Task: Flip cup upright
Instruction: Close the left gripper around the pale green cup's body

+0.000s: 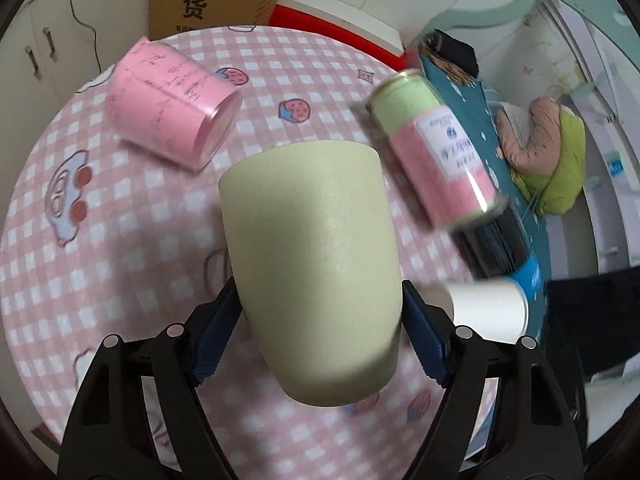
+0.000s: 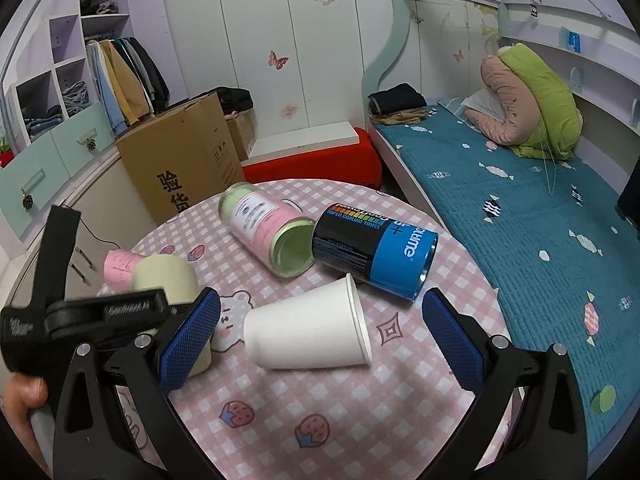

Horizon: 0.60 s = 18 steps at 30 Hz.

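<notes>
On the table [image 2: 400, 420] I count three cups: one pink cup [image 1: 172, 106] at 10 o'clock, one pale green cup [image 1: 316, 264] at the centre, and one white paper cup [image 2: 308, 330] at 4 o'clock. There are two cans: one pink-green can [image 2: 268, 228] and one blue-black can [image 2: 376, 254], both at 2 o'clock.

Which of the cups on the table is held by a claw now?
The pale yellow cup: the left claw grips its sides. The pink cup and the white paper cup lie on their sides, untouched.
</notes>
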### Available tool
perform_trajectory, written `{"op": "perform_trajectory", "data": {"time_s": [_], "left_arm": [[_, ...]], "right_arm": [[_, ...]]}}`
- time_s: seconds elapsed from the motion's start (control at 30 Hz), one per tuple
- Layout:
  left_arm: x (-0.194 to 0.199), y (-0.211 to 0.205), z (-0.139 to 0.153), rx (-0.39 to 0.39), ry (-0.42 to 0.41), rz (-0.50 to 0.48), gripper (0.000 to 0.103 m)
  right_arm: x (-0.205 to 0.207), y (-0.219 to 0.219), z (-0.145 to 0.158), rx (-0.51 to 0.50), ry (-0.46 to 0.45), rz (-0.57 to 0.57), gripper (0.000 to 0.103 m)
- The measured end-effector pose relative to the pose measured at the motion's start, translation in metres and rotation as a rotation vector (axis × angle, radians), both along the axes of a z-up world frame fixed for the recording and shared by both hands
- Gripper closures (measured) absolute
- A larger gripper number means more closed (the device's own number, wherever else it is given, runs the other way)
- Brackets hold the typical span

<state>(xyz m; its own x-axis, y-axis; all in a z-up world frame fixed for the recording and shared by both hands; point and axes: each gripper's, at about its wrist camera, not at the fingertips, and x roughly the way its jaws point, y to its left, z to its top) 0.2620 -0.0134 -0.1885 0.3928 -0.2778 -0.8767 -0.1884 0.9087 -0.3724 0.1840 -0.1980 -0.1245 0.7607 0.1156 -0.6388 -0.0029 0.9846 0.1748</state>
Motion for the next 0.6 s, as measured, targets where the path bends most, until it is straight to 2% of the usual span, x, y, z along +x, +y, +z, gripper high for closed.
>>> {"op": "perform_trajectory", "data": {"time_s": [0.13,0.37,0.6], "left_arm": [[-0.032,-0.003,0.01,0.014,-0.023,-0.054,0.025],[-0.093,-0.018,0.012,0.046,-0.03,-0.203,0.025],[-0.117,-0.023,0.0,0.101,-0.006,-0.303,0.025]], "right_arm": [[-0.017,0.003,0.003,0.003,0.003,0.002,0.006],[-0.051,0.003,0.003,0.012,0.024,-0.02,0.006],[-0.075,0.012,0.0,0.03,0.061,-0.004,0.006]]}}
